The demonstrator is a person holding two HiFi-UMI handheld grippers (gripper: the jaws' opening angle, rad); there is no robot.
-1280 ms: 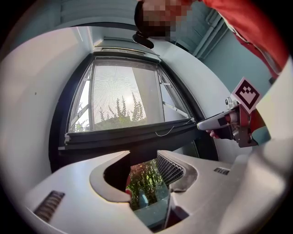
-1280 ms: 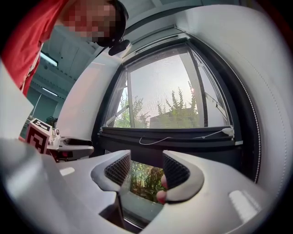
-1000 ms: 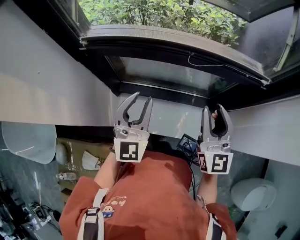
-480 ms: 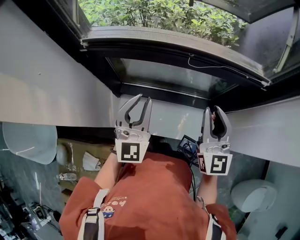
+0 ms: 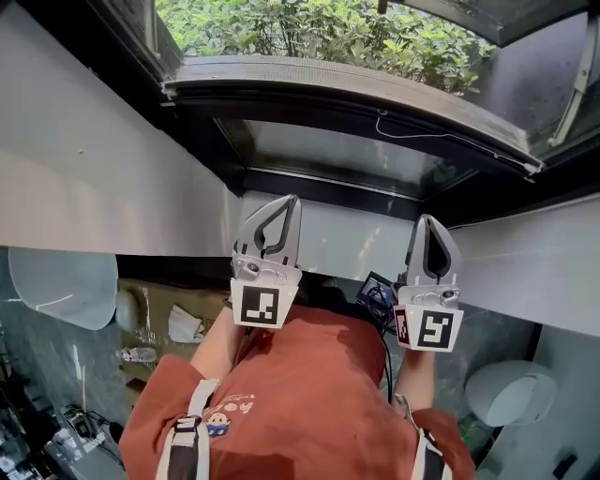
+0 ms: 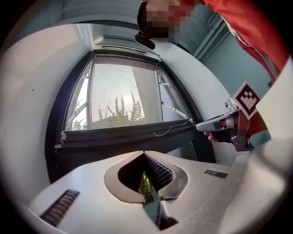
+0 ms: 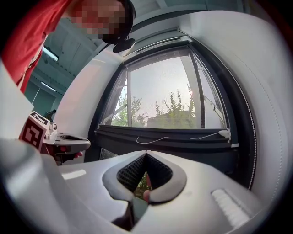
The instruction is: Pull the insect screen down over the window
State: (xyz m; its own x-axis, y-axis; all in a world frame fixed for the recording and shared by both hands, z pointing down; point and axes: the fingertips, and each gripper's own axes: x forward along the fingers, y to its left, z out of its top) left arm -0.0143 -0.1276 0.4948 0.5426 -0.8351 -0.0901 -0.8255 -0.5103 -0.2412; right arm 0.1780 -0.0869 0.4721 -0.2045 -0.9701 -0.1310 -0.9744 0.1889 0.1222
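Note:
The insect screen's dark pull bar [image 5: 309,94] spans the window part-way up, with a thin white cord [image 5: 412,129] lying along it. The same pull bar [image 6: 123,135] crosses the left gripper view, and in the right gripper view the pull bar [image 7: 165,132] carries the cord [image 7: 151,138] and a white end tab [image 7: 223,133]. My left gripper [image 5: 292,199] and right gripper [image 5: 427,219] are held side by side short of the window, apart from the bar. Both have just been closing and now stand shut with nothing between their jaws. The left gripper [image 6: 143,153] and right gripper [image 7: 145,154] point level at the window.
White walls [image 5: 84,178] flank the dark window frame [image 5: 328,183], and green bushes [image 5: 309,28] show outside. Below are the person's red shirt [image 5: 300,394] and pale rounded fixtures [image 5: 58,281] at left and lower right. The right gripper [image 6: 215,124] shows at the left gripper view's edge.
Both grippers' jaws have closed from open to shut with nothing between them. Neither hand has moved and the pull bar stays where it was.

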